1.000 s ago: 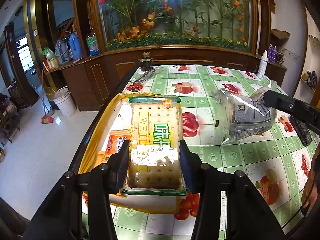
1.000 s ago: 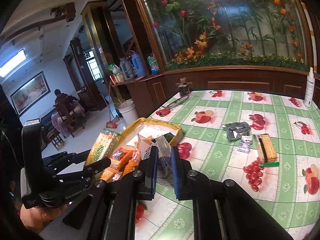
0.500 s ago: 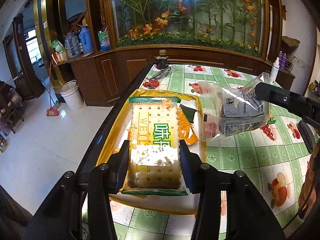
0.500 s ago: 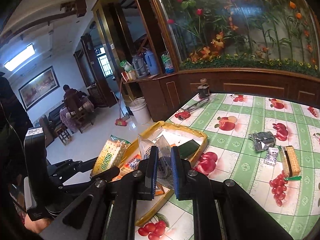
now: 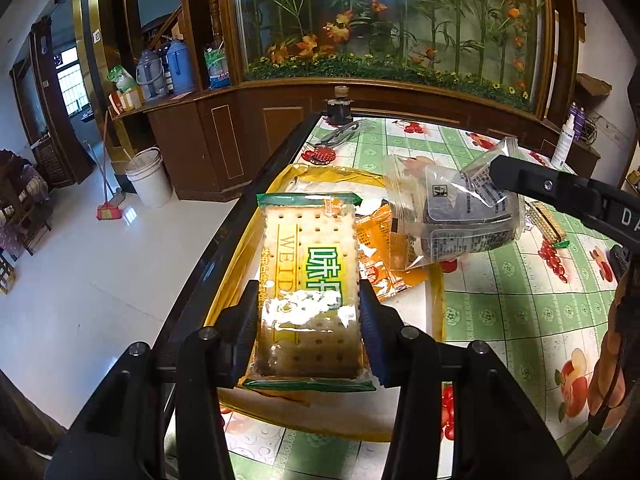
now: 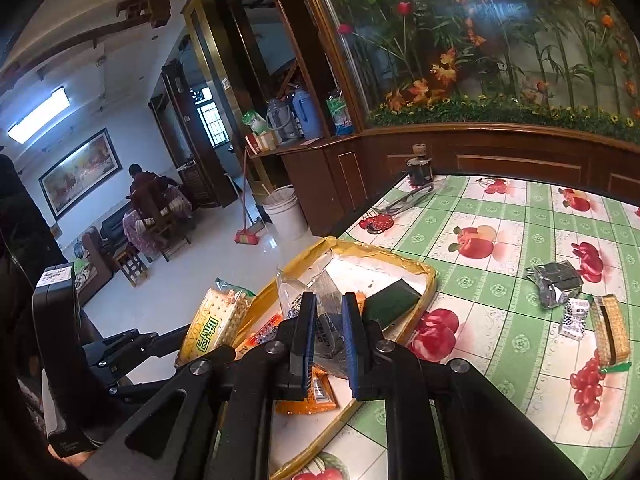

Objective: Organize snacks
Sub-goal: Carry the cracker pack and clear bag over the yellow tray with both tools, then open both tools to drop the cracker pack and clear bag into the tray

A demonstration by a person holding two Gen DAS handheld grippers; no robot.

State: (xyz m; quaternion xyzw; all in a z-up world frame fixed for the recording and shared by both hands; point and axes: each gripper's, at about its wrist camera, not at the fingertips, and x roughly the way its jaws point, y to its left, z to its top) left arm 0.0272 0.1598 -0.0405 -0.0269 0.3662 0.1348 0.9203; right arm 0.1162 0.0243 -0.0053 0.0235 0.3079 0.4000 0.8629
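Crackers first: your left gripper (image 5: 308,316) has its fingers (image 5: 244,320) clamped on the sides of the cracker pack (image 5: 308,276), held above the yellow tray (image 5: 438,300) at the table (image 5: 520,312) edge. Your right gripper (image 6: 326,332) pinches the clear bag of dark snacks (image 5: 460,216) over that tray, above the orange packets (image 5: 380,248). Other snacks (image 6: 608,328) lie well apart on the tablecloth.
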